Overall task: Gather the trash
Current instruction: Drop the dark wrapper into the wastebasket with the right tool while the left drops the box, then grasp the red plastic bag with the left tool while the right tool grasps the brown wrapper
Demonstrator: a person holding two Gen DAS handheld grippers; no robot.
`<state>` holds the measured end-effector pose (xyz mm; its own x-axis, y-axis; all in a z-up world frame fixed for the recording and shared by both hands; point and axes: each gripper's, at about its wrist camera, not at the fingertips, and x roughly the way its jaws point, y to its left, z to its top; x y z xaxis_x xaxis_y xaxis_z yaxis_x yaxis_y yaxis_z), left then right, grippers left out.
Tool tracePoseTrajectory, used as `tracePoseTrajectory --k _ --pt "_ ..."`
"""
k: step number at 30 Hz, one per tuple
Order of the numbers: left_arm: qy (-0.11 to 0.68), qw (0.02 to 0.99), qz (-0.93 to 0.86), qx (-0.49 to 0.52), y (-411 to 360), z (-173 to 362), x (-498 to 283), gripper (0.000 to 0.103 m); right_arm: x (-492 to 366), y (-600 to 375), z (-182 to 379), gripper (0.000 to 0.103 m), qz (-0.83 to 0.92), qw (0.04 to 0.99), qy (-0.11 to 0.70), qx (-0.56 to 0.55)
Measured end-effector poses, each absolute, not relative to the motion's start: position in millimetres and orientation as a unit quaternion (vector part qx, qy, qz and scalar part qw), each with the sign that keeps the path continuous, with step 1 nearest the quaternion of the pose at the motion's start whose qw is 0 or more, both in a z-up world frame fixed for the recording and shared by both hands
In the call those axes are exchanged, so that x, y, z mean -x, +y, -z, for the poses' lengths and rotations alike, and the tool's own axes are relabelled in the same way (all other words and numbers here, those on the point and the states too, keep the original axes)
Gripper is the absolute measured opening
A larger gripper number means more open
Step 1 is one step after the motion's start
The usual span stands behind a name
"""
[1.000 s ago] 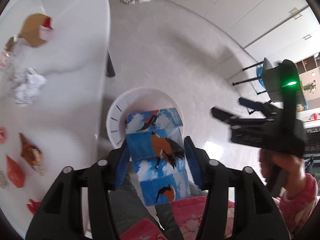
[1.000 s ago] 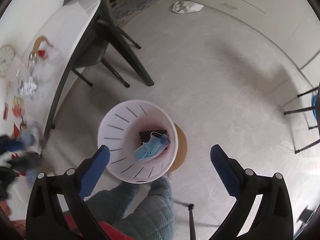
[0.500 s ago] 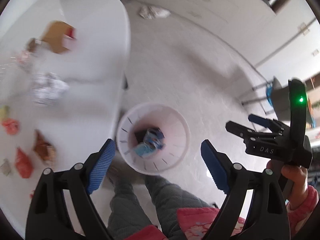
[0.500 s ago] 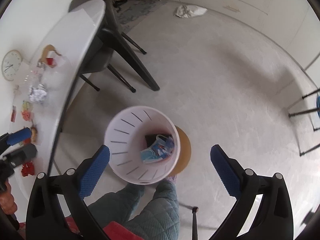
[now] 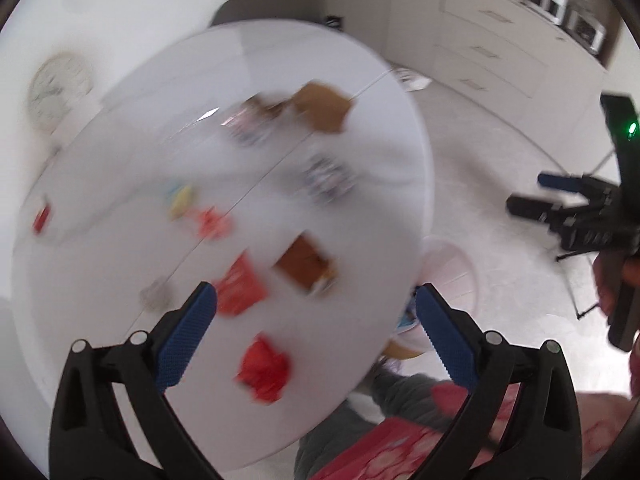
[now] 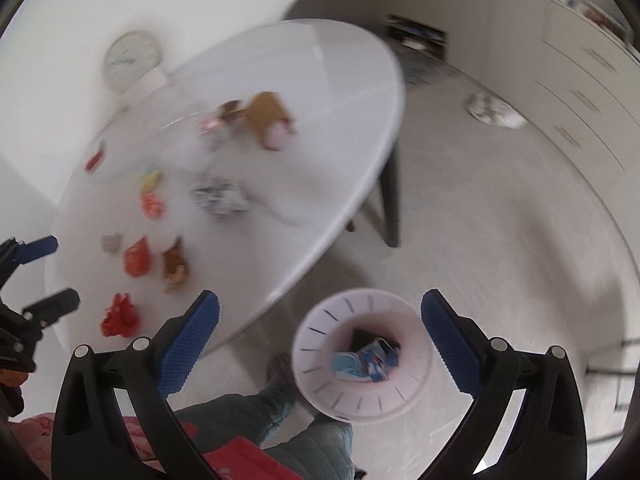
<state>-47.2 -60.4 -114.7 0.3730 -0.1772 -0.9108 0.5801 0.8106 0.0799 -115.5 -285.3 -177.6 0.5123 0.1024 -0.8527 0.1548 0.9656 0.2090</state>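
Observation:
My left gripper point(image 5: 316, 320) is open and empty above the near part of the white table point(image 5: 100, 260). Scattered trash lies on it: a red wrapper point(image 5: 264, 368), another red wrapper point(image 5: 240, 290), a brown packet point(image 5: 306, 268), a crumpled paper ball point(image 5: 328, 178) and a brown cardboard piece point(image 5: 322, 112). My right gripper point(image 6: 320, 336) is open and empty above the white trash bin point(image 6: 320, 360) on the floor beside the table. The bin holds a blue carton point(image 6: 376, 358) and a blue mask point(image 6: 346, 364). Both views are blurred.
A round clock point(image 6: 130, 58) leans on the wall behind the table. A dark chair point(image 6: 390, 196) stands at the table's far side. A crumpled white cloth point(image 6: 494, 110) lies on the floor near cabinets point(image 5: 500, 40). The person's legs point(image 6: 288, 420) are below.
My left gripper opened and dropped the blue carton into the bin, then swung left over the table. My right gripper tilted up, bringing the table into its view.

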Motion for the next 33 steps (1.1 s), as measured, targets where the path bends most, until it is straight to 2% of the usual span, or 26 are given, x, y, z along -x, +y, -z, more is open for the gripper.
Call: tracePoseTrajectory --k 10,25,27,33 --pt "0.565 0.794 0.180 -0.134 2.5 151.8 49.8 0.095 81.6 -222.4 178.9 0.100 -0.060 0.852 0.515 -0.073" --pt "0.617 0.761 0.166 -0.111 7.9 218.3 30.9 0.095 76.9 -185.3 200.4 0.100 -0.076 0.827 0.555 -0.045" --pt "0.618 0.760 0.166 -0.114 6.2 222.2 29.3 0.093 76.4 -183.2 202.5 0.100 -0.074 0.825 0.559 -0.043" --pt "0.624 0.752 0.170 -0.123 2.7 233.8 26.0 0.075 71.5 -176.1 208.1 0.100 -0.073 0.821 0.566 -0.036"
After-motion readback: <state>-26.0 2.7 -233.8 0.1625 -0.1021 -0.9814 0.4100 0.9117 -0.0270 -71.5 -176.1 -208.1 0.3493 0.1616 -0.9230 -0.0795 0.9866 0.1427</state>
